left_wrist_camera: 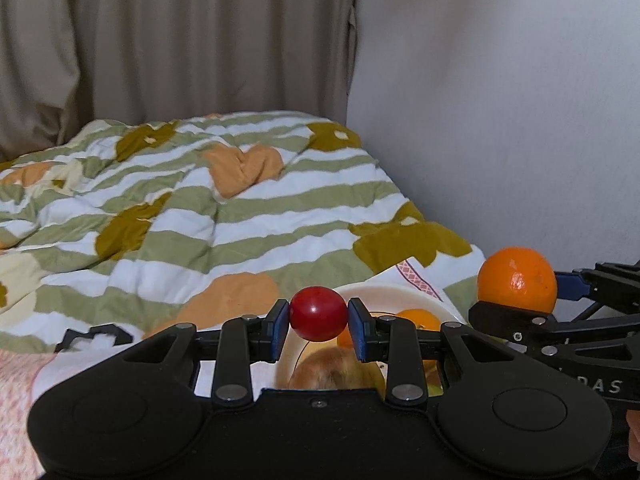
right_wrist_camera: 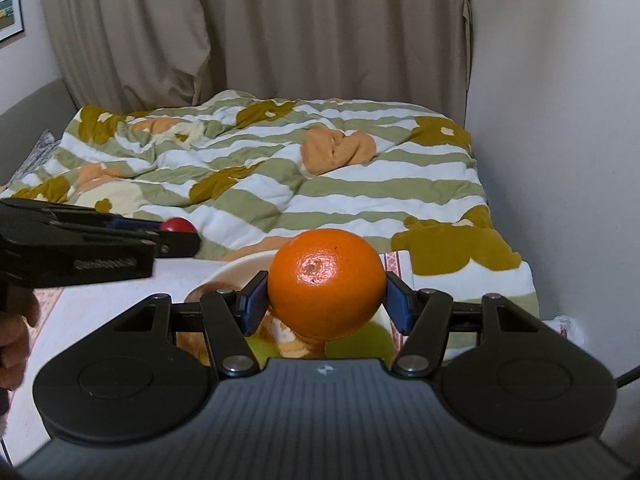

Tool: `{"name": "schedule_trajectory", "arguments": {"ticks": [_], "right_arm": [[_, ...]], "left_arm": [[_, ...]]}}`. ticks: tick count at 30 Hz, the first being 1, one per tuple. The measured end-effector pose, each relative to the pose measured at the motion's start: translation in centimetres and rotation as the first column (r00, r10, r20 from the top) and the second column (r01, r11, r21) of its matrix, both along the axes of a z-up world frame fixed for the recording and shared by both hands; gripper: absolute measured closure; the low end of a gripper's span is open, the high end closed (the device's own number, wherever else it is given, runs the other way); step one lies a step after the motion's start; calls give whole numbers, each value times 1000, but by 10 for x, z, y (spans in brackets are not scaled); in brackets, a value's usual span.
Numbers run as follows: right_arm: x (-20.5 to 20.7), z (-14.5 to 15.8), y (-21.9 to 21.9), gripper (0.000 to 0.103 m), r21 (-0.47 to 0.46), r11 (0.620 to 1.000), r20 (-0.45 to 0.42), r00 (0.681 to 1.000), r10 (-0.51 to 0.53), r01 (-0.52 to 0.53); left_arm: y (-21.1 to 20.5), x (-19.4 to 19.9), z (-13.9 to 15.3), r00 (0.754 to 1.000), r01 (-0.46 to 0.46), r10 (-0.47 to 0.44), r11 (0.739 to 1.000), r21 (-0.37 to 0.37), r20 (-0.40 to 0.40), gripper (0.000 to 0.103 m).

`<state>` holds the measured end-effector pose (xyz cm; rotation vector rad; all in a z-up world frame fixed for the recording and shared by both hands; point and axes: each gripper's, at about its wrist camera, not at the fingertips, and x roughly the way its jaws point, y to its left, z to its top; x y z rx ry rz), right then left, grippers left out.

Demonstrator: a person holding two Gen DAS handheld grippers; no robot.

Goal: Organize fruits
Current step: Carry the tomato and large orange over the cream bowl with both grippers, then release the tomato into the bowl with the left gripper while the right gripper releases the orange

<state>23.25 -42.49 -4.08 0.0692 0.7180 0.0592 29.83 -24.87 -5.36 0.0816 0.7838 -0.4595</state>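
Clamping a small red fruit (left_wrist_camera: 318,319) between both blue pads, left gripper (left_wrist_camera: 319,330), poised just above a white bowl (left_wrist_camera: 432,300); bowl resting on a pale cloth at the foot of a bed, holding another orange fruit (left_wrist_camera: 418,318) and a blurred tan fruit (left_wrist_camera: 336,372); behind, spread across the bed, a green-and-white striped quilt (left_wrist_camera: 200,208) with mustard and peach flower shapes; beige curtains (left_wrist_camera: 192,36) farther back; to the right, clenched on a large orange (right_wrist_camera: 325,282), right gripper (right_wrist_camera: 326,300), pads pressing both sides, hovering over the same bowl, green fruit (right_wrist_camera: 360,340) visible beneath; white wall (right_wrist_camera: 560,120) at far right.
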Motion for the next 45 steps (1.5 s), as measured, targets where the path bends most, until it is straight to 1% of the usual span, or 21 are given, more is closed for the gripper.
{"name": "schedule_trajectory", "arguments": {"ticks": [4,7,11,13,14,15,16,17,18,19,22,25,26,31,35,38,43,45], "right_arm": [[17,-10,-4,28,13,999,-18,999,-31,31],[25,-16,-5,28,19,998,-36,998,-53,53],[31,-20,-9,28,23,997,-42,996,-76,77],[33,-20,-10,28,22,996,-44,996,-83,84],[35,-20,-11,28,21,996,-45,995,-87,88],[36,-19,-11,28,19,996,-45,995,-90,91],[37,-19,-11,28,18,995,-44,995,-93,94],[38,-18,-12,28,17,995,-42,994,-96,97],[39,-18,-12,28,17,995,-40,994,-97,98],[40,-17,-12,28,18,995,-39,995,-97,97],[46,-16,-11,28,14,996,-38,995,-92,92],[54,-19,-7,28,17,997,-48,996,-76,77],[57,-20,-5,28,16,997,-54,996,-70,71],[75,-35,11,28,20,999,-89,996,-24,26],[89,-51,21,28,8,1000,-122,993,-6,7],[99,-60,27,28,-8,1000,-150,989,-14,13],[107,-69,32,27,-22,1000,-162,987,-15,12],[106,-68,35,26,-29,1000,-150,989,-13,8]], "left_arm": [[-12,22,-20,999,23,-23,1000,10,-50,68],[-17,31,-32,997,36,-35,999,25,-68,68],[-21,36,-38,995,61,-59,998,27,-85,68],[-22,37,-39,994,70,-67,997,25,-87,65],[-22,37,-38,994,72,-70,997,26,-84,56],[-21,37,-37,994,73,-71,997,28,-78,41],[-20,37,-35,995,70,-68,997,30,-69,32],[-18,36,-34,997,65,-63,997,32,-54,18],[-18,34,-31,998,59,-58,998,33,-40,14],[-16,33,-29,998,54,-53,998,36,-30,14],[-8,34,-26,999,36,-34,998,47,-30,14],[5,31,-22,1000,-7,8,998,63,-24,12],[11,30,-20,999,-26,27,997,66,-19,10],[28,20,-14,996,-92,91,992,89,17,8],[41,16,-14,993,-121,121,990,70,2,8],[48,12,-14,991,-134,135,989,68,-1,8],[60,6,-15,988,-156,156,986,61,-4,8],[64,4,-15,986,-167,167,984,59,-3,8]]}}
